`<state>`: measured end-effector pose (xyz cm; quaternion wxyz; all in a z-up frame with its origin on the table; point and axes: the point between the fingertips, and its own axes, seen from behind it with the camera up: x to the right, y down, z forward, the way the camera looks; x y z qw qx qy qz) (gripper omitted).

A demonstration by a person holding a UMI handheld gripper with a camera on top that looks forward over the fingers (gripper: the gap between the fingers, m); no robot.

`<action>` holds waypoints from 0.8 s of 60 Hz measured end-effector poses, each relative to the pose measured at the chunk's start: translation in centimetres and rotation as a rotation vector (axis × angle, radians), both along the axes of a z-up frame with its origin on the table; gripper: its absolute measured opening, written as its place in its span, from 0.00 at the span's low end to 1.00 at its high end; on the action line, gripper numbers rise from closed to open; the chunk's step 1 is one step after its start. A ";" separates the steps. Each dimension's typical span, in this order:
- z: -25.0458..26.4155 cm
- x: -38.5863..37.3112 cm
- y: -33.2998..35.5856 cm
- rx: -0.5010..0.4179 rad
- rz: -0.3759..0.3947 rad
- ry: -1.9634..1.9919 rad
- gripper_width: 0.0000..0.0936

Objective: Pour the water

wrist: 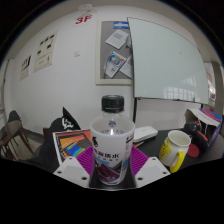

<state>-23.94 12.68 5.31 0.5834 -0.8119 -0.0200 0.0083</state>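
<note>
A clear plastic water bottle (112,140) with a black cap and a white and purple label stands upright between my fingers. My gripper (112,165) is shut on the bottle, with the purple pads (89,160) pressed against both of its sides. The bottle looks lifted above the table. A yellow mug (175,150) with a white inside stands on the table to the right of the bottle, beyond my right finger.
A table (150,135) lies ahead with coloured papers (72,145) at the left and boxes (205,122) at the far right. A black chair (62,122) stands behind at the left. A whiteboard (170,60) and posters hang on the wall behind.
</note>
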 end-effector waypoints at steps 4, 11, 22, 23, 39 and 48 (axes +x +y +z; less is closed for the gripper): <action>0.0 0.0 0.1 0.002 0.005 -0.002 0.42; 0.4 -0.1 0.0 0.008 0.017 -0.005 0.40; 6.1 -1.9 -0.4 0.067 0.091 0.194 0.40; 6.9 -2.1 -0.4 0.073 0.099 0.234 0.40; 19.9 -3.3 -0.2 0.126 0.265 1.192 0.40; 21.5 2.0 1.1 0.141 0.280 1.737 0.40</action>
